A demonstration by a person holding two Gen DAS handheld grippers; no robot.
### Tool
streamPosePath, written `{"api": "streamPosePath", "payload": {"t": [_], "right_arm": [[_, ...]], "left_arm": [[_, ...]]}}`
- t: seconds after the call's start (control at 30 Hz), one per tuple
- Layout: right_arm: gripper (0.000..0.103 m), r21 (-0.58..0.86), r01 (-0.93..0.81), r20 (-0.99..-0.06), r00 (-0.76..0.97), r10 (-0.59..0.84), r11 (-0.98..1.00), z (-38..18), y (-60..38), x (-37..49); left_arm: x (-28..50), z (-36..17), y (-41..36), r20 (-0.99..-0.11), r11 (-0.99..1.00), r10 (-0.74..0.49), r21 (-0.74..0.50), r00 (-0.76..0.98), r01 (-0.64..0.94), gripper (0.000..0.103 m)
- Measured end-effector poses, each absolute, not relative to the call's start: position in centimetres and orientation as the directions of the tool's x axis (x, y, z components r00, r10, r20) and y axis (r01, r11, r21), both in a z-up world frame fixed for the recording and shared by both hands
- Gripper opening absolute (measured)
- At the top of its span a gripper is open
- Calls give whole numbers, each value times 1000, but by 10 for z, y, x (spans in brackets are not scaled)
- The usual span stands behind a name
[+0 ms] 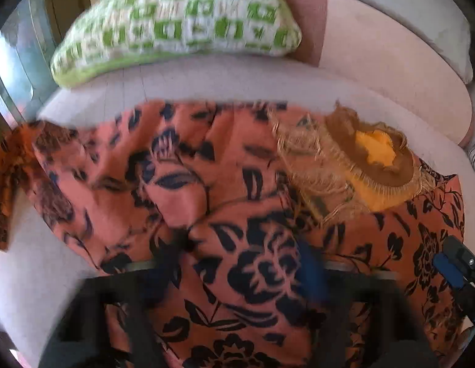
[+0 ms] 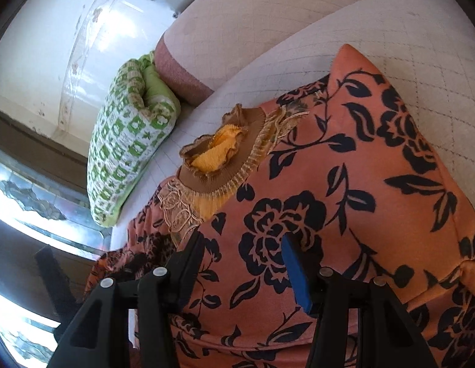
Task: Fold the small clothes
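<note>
An orange garment [image 2: 344,184] printed with black roses and leaves lies spread over a pale quilted sofa seat [image 2: 421,61]. Its neck is a brown ribbed collar [image 2: 225,171] edged with beige lace, with a yellow lining showing inside. The right claw [image 2: 242,254] hovers over the cloth, its 2 fingers apart with nothing pinched. The left claw [image 1: 246,257] is blurred (fabric bunches between its fingers), so its grip cannot be told. A green-and-white cushion [image 1: 176,21] sits behind.

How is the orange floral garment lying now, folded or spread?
Partly folded: the orange floral garment has one corner flap doubled over itself, the rest rumpled on the pale cushion.
</note>
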State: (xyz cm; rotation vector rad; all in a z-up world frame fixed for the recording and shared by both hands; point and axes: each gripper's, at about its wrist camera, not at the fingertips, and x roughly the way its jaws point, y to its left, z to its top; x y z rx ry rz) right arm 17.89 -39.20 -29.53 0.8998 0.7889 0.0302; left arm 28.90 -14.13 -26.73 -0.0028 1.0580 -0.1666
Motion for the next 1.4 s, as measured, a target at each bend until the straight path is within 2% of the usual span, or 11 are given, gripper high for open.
{"api": "streamPosePath", "payload": {"t": [0.1, 0.13, 0.4, 0.57, 0.8, 0.97, 1.1, 1.17, 1.23, 1.33, 1.4], "right_arm": [[55, 697, 245, -589, 732, 343, 674, -286, -384, 179], [55, 700, 229, -582, 731, 355, 676, -284, -382, 180], [55, 615, 124, -644, 649, 405, 778, -265, -343, 223], [55, 578, 75, -714, 529, 459, 812, -272, -302, 239], [55, 546, 157, -739, 552, 386, 823, -271, -301, 249], [55, 578, 298, -782, 470, 410, 760, -283, -313, 266], [55, 558, 398, -814, 435, 386, 729, -293, -313, 278], [40, 474, 420, -861, 407, 306, 774, -290, -307, 284], [10, 378, 410, -898, 381, 221, 830, -288, -300, 289], [2, 380, 409, -890, 406, 207, 830, -286, -308, 288], [1, 401, 416, -867, 460, 192, 816, -280, -318, 281]], "left_arm": [[285, -259, -126, -837, 978, -210, -169, 505, 125, 26], [284, -257, -122, -833, 974, -225, -185, 506, 129, 24], [251, -252, -85, -804, 938, -341, -328, 487, 115, 24], [257, -264, -61, -812, 924, -378, -359, 445, 131, 31], [258, -258, -42, -772, 869, -487, -476, 409, 136, 32], [254, -251, -46, -767, 882, -470, -430, 437, 194, 31], [255, -249, -48, -765, 884, -467, -420, 444, 207, 21], [254, -243, -48, -745, 874, -485, -431, 458, 226, 19], [248, -234, -45, -718, 869, -495, -419, 490, 263, 18], [238, -215, -49, -652, 857, -515, -386, 556, 341, 18], [235, -203, -54, -604, 845, -534, -365, 591, 391, 18]]}}
